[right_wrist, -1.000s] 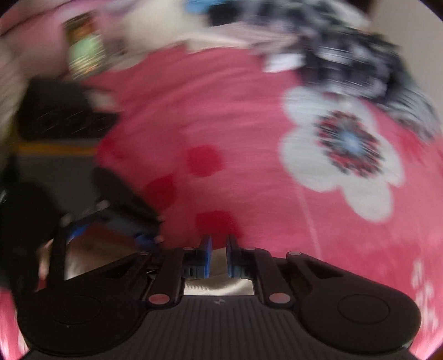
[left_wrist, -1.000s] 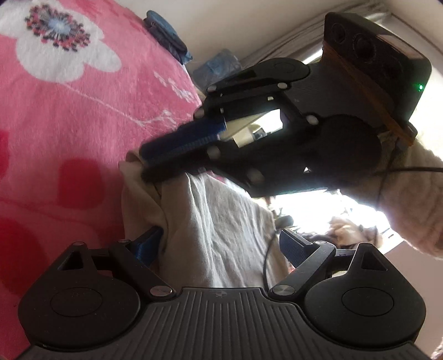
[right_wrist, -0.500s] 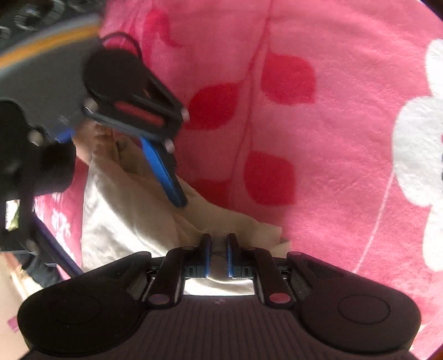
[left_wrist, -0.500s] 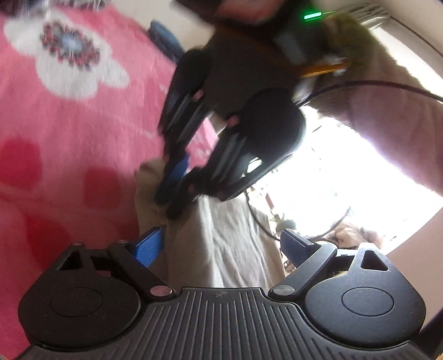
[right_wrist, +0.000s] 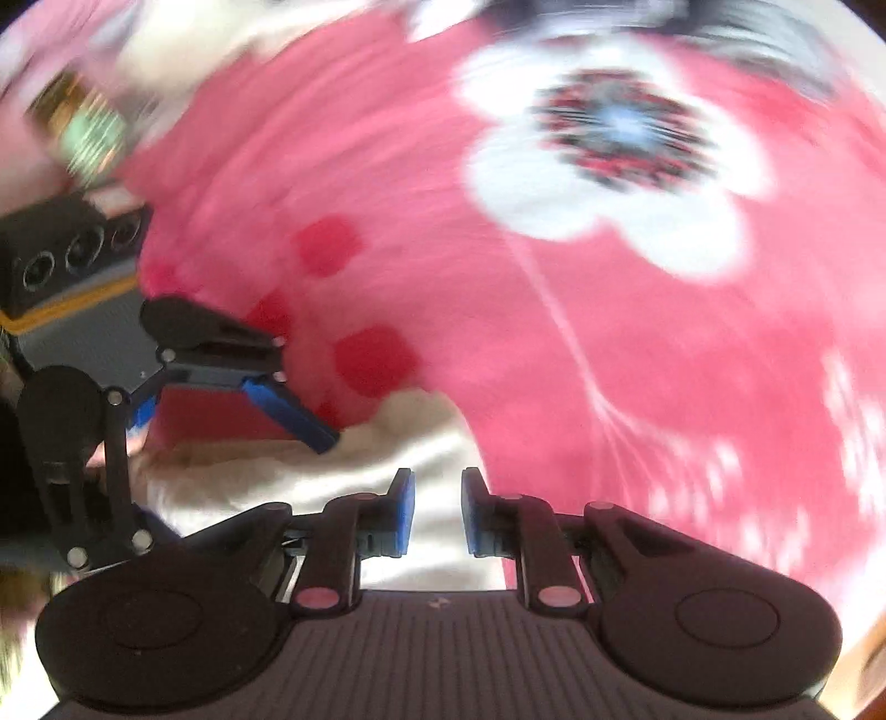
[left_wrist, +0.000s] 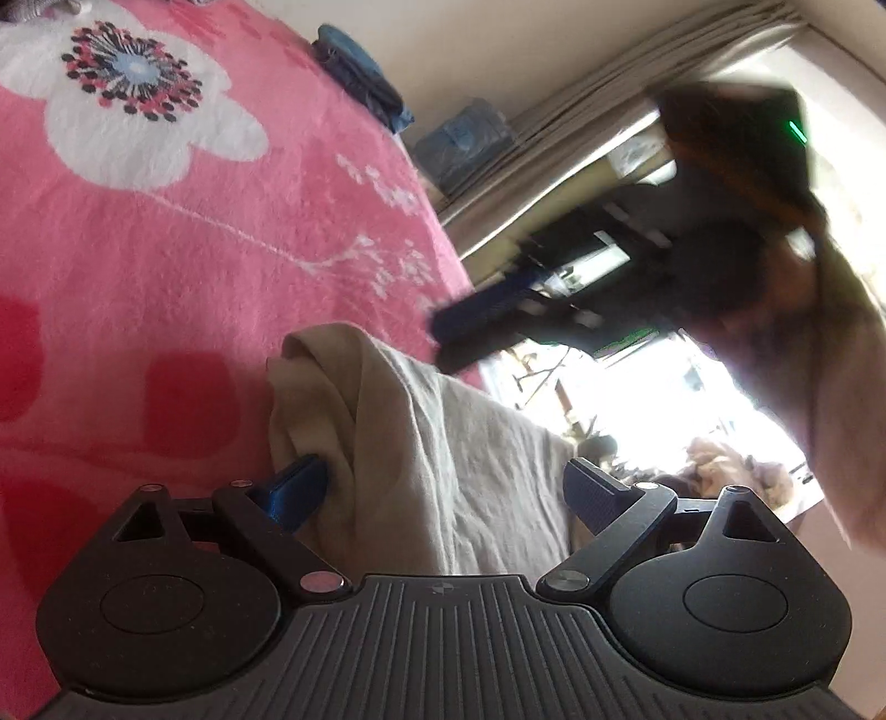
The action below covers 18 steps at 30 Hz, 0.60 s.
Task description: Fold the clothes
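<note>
A beige garment (left_wrist: pixel 421 443) lies bunched on the pink flowered blanket (left_wrist: pixel 166 238). My left gripper (left_wrist: pixel 443 493) is open, its jaws wide on either side of the garment's folded edge, the left fingertip (left_wrist: pixel 299 487) tucked under the cloth. The right gripper shows in the left wrist view (left_wrist: pixel 487 321), blurred, above the garment and apart from it. In the right wrist view my right gripper (right_wrist: pixel 437 515) is partly open and empty over the garment (right_wrist: pixel 332 471). The left gripper also shows there (right_wrist: pixel 238 410), its blue finger touching the cloth.
A blue folded item (left_wrist: pixel 360 83) lies at the blanket's far edge by the wall. Curtains (left_wrist: pixel 637 83) and a bright window (left_wrist: pixel 664 399) are at the right. Dark patterned clothes (right_wrist: pixel 692 22) lie blurred at the far end of the blanket.
My right gripper has let go of the beige garment, opened a little and pulled up and away. The left gripper has stayed open around the cloth's edge.
</note>
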{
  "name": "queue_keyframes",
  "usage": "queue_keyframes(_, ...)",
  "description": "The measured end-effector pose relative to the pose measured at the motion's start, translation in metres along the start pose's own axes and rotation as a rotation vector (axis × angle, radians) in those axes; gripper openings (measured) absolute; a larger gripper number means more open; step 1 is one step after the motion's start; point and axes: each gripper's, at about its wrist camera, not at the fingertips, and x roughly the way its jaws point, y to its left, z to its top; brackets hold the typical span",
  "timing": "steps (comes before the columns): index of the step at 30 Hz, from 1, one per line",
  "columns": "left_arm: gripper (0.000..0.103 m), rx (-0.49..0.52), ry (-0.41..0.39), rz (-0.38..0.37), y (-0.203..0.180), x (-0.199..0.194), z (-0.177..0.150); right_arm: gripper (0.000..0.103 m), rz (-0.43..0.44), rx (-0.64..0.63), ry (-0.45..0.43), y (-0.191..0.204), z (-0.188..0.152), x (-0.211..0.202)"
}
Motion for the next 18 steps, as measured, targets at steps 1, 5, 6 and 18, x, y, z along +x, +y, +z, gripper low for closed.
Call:
queue_keyframes(1,0.096,0.004,0.002,0.008,0.0,0.003,0.003,0.021,-0.011,0.067,-0.046,-0.005,-0.011,-0.006)
queue_keyframes(5,0.097,0.009,0.019,0.052,-0.003,0.013,0.007,0.027,-0.051,0.336,-0.229,-0.025,-0.054,-0.027)
queue_keyframes(6,0.097,0.008,0.018,0.061,-0.005,0.015,0.007,0.027,-0.049,0.414,-0.27,-0.026,-0.064,-0.023)
queue_keyframes(18,0.066,0.005,-0.053,0.145,-0.002,0.025,0.021,0.027,0.069,0.929,-0.58,-0.023,-0.148,-0.003)
